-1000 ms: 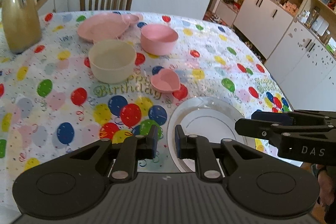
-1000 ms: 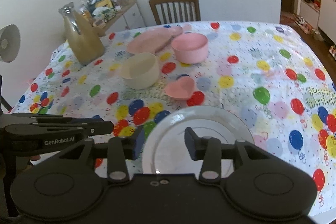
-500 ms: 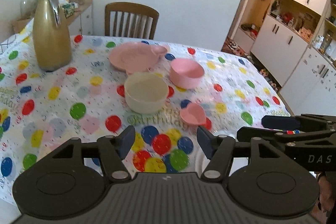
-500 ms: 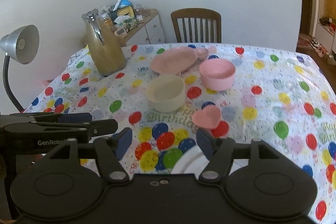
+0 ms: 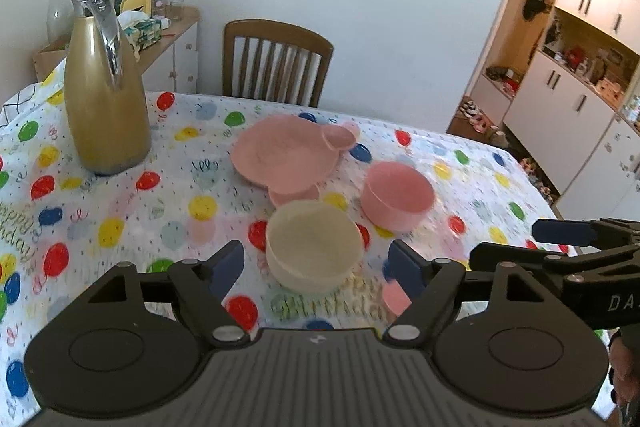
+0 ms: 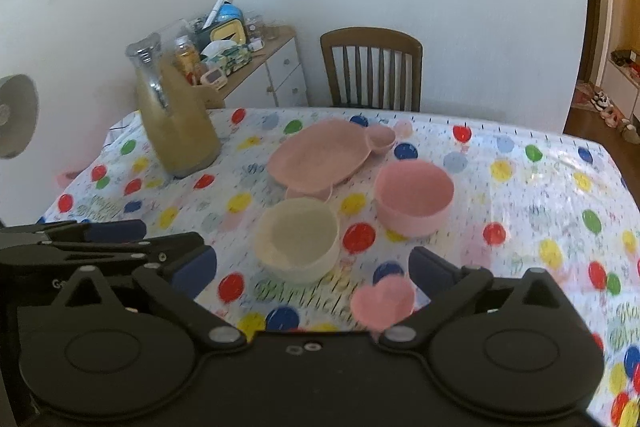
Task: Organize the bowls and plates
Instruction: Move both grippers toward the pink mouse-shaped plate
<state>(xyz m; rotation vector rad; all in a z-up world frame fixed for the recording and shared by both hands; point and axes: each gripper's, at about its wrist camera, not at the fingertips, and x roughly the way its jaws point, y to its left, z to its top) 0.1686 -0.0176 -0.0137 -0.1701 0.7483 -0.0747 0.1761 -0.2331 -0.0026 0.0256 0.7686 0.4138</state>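
Cream plastic fills the gap framed by the left hand-held gripper point(image 5: 318, 267): the cream bowl point(image 5: 314, 245) is seen between its widely spread, empty fingers, probably lined up as the next pick; the pink bowl point(image 5: 398, 195) stands just right of it, the pink plate point(image 5: 286, 155) behind, the flask point(image 5: 105, 99) well to the left on the counter point(image 5: 132, 211). From the right wrist, the right hand-held gripper point(image 6: 312, 273) is likewise held wide and empty above the counter; the heart dish point(image 6: 383, 301) lies nearest its right finger, perhaps its own target.
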